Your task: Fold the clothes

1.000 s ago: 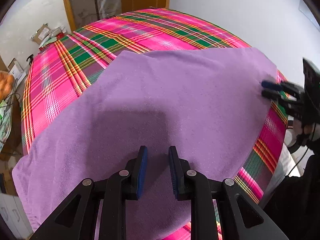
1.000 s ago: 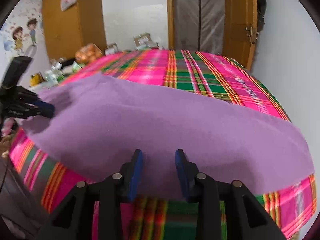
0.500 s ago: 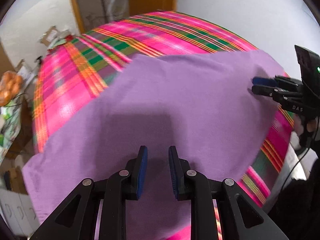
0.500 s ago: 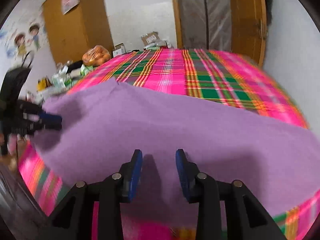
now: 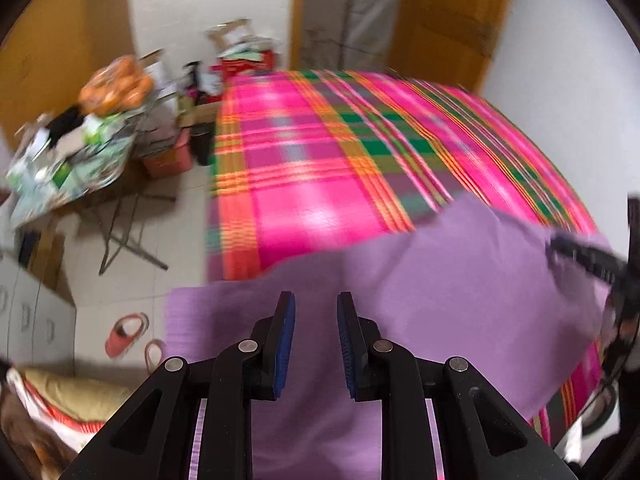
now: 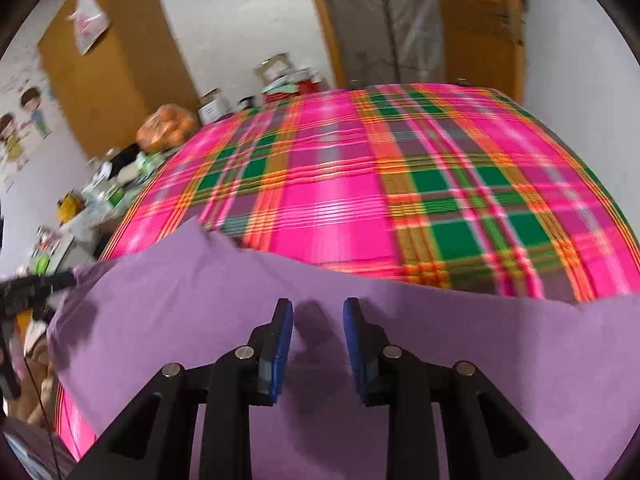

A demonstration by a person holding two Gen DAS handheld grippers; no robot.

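Two grippers (image 5: 313, 340), purple cloth (image 6: 400, 320), no readable writing

Pink plaid bed (image 6: 400, 184) with purple cloth (image 6: 440, 352) across its near edge.

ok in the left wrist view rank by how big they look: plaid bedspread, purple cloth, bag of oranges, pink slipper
1. plaid bedspread
2. purple cloth, close behind; it lies nearer the camera, so this order is unsure
3. bag of oranges
4. pink slipper
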